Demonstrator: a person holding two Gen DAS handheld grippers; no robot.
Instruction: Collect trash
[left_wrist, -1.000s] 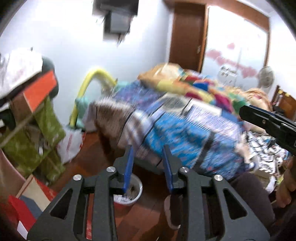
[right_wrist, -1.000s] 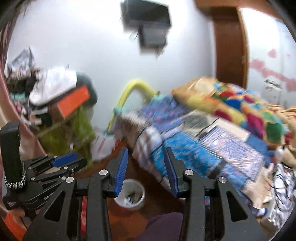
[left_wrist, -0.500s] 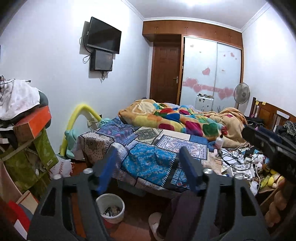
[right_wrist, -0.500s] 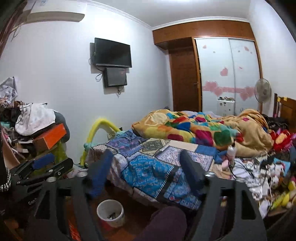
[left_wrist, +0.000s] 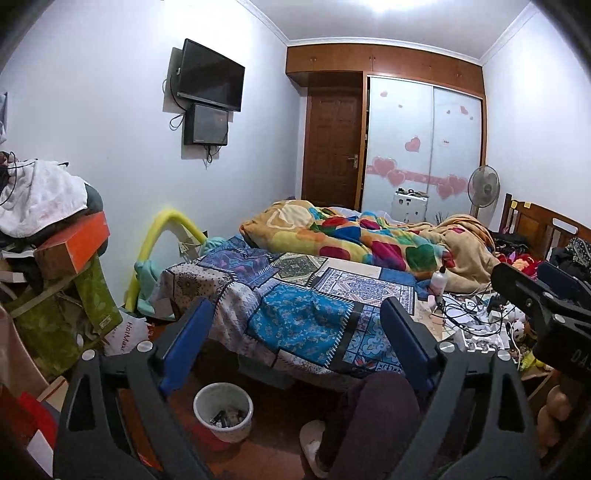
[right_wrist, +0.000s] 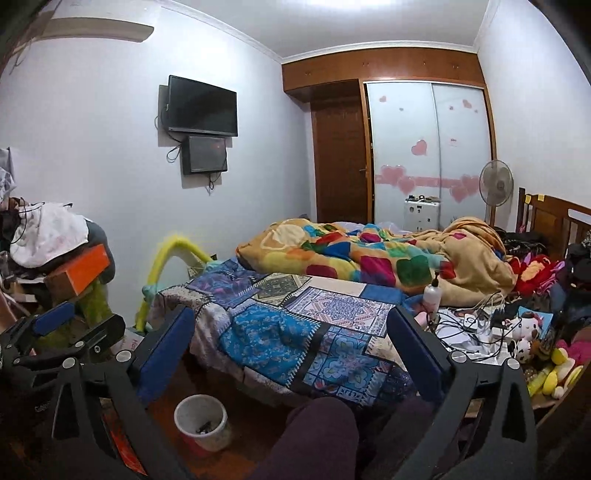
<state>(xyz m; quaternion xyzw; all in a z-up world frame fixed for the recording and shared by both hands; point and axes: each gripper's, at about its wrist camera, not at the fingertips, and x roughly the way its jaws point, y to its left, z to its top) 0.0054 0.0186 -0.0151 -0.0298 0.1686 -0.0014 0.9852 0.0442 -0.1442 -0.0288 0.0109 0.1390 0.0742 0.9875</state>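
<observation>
Fig.: L gripper (left_wrist: 295, 347) & R gripper (right_wrist: 291, 350), jaws opening w/ nothing between, face the bed (right_wrist: 303, 325); bin (left_wrist: 223, 410) sits on floor beside it, handy for trash.

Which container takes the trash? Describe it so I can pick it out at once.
Start from the bed with the blue patchwork cover. On the reddish floor by its near corner stands the white bucket, round, open-topped, with dark scraps already inside. Its neighbours are boxes and bags; nothing else there is round.
</observation>
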